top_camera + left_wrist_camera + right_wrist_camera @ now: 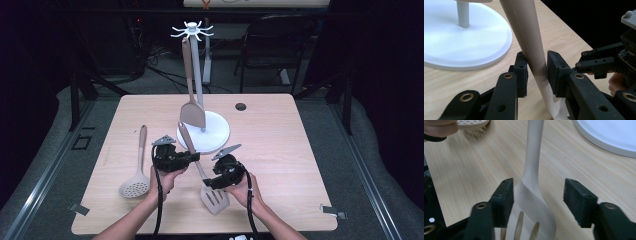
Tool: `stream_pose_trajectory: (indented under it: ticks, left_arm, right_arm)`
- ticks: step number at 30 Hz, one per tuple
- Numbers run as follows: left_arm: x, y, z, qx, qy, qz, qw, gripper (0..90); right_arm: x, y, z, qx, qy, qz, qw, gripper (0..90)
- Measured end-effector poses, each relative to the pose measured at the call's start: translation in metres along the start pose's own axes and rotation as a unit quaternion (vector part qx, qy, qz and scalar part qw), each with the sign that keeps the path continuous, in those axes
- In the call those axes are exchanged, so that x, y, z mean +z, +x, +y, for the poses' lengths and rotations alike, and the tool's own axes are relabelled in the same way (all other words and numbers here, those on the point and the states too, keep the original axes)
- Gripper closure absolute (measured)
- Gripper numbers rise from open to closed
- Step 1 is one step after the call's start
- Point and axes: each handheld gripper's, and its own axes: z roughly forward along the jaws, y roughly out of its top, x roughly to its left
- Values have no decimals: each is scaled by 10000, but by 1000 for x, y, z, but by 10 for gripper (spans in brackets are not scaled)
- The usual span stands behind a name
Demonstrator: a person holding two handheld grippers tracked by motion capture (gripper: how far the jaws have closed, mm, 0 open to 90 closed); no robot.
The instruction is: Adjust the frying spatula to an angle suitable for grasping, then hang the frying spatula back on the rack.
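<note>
Dark room, grey carpet floor point(350, 145), black chair point(272, 45) behind wooden table point(280, 145)

Slotted spatula point(534, 202) blade: cut off by bottom edge, right gripper view.
Handle top: beyond upper edge, left gripper view.
Skimmer point(472, 123) bowl: clipped at top, blurred.
Forearms: leaving high view's bottom edge.

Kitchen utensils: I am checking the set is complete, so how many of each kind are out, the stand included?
Slotted turner: 1
Solid turner, hanging on the stand: 1
Skimmer spoon: 1
White stand: 1
Total: 4
</note>
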Motion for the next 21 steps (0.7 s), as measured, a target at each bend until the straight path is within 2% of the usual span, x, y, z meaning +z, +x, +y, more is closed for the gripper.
stream_pose_trajectory:
  ticks: [7, 12, 16, 21]
  left_arm:
    - [0, -1, 5, 18, 3, -108, 9999, 727]
    - [-1, -2, 10, 61, -44, -175, 9998, 737]
    - [-2, -5, 16, 58, -104, -323, 9994, 754]
    - [-2, -14, 24, 233, -76, -505, 9984, 770]
  right_arm:
    - [-11, -9, -4, 50, 180, -167, 9997, 148]
    - [-21, -19, -8, -7, 274, -420, 9987, 87]
    - [-28, -29, -14, 95, 280, -518, 9982, 61]
    - [-31, -39, -15, 176, 270, -594, 9977, 60]
